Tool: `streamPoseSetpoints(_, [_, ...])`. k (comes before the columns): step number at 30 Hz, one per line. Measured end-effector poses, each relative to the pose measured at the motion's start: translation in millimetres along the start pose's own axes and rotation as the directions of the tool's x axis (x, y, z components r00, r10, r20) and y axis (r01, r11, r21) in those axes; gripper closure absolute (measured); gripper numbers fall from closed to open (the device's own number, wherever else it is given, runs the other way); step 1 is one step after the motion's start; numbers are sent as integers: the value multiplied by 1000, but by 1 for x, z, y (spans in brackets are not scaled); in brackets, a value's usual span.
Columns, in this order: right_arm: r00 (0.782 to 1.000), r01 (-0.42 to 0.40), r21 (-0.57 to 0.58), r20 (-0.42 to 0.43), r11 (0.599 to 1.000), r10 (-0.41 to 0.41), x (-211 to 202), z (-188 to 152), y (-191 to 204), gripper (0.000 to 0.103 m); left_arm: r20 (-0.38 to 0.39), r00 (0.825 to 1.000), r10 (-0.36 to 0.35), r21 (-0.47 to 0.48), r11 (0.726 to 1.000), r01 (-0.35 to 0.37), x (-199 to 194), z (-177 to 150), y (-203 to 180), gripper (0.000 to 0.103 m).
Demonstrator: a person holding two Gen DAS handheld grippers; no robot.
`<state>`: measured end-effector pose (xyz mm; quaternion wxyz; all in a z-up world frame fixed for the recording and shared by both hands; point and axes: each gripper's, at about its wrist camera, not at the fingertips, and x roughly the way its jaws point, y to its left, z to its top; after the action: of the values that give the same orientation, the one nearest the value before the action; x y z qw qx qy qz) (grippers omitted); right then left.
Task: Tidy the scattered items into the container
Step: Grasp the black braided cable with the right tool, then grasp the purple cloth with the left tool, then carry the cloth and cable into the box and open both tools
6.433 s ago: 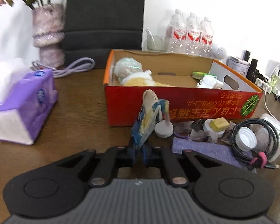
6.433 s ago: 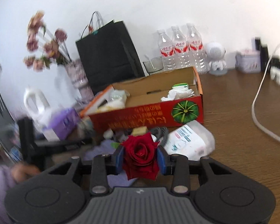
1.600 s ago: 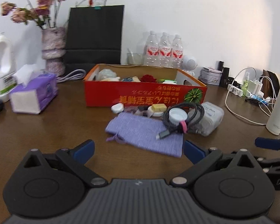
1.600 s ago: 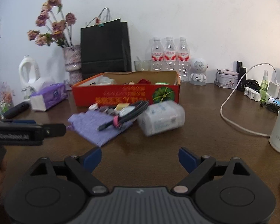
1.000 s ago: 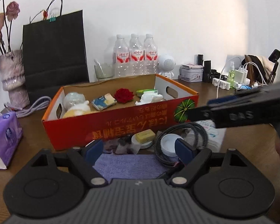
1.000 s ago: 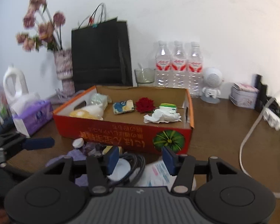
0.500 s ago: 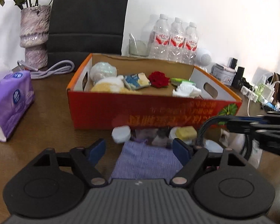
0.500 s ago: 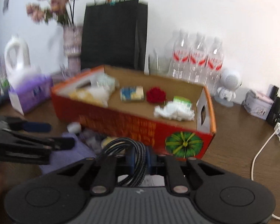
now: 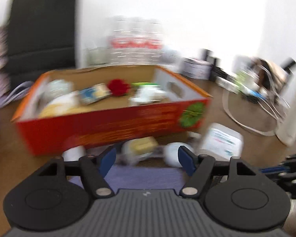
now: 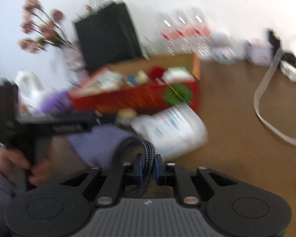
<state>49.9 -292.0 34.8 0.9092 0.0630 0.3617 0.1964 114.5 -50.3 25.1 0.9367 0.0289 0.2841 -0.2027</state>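
Both views are smearing with motion blur, so small detail is hard to read. Taking the red cardboard box (image 9: 112, 122) as the landmark and going from its left end: inside it, where 6.4 seconds ago only the pale bundles at the left and the white crumpled item at the right were lying, a blue-and-yellow packet (image 9: 94, 96) and a red rose (image 9: 118, 86) are now sitting side by side near the middle; back then those two were in the left and right grippers. Just in front of the box's near wall a white cap (image 9: 75, 154), a yellow block (image 9: 143, 144) and a white round lid (image 9: 175, 154) are lying in a row on the wooden table (image 9: 217, 106), with the purple cloth pouch (image 9: 144, 176) nearer the camera than they are. The left gripper (image 9: 146, 161) is hanging over that pouch; its jaws have just been closing but are standing apart, with nothing pressed between the pads. Off the box's right front corner the clear plastic packet (image 10: 173, 130) is lying on the table. The right gripper (image 10: 148, 166), which stood wide a second ago, is now clamping the braided black cable (image 10: 146, 158), which is arching up from between its pads, near the packet and in front of the box.
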Motion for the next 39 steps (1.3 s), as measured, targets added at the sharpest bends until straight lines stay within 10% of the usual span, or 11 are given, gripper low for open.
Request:
streamPoseSetpoints(11, [999,37,-52,18,998,-36,2,-9,2,62,-86,995,43,155,987,-30,20,-13,-36,41])
streamPoseSetpoints(18, [1000,10,-96,12,995,-8,9,-15,15,42,-96,991,95,55,994,-90,-24,-52,-11,28])
streamPoseSetpoints(23, [1000,-8,-109,8,994,9,6,-16,17,42,-98,986,132,23,991,-130,-40,-56,4,53])
streamPoseSetpoints(25, [1000,-12,-118,7,993,13,4,-16,19,42,-103,980,168,18,986,-167,-42,-54,7,97])
streamPoseSetpoints(36, [996,-71,-226,37,971,82,-15,-32,49,27,36,979,202,-153,969,-194,-120,-43,12,98])
streamPoseSetpoints(39, [999,-54,-325,-9,944,54,-5,-41,68,52,70,974,218,-179,963,-202,-136,-41,13,98])
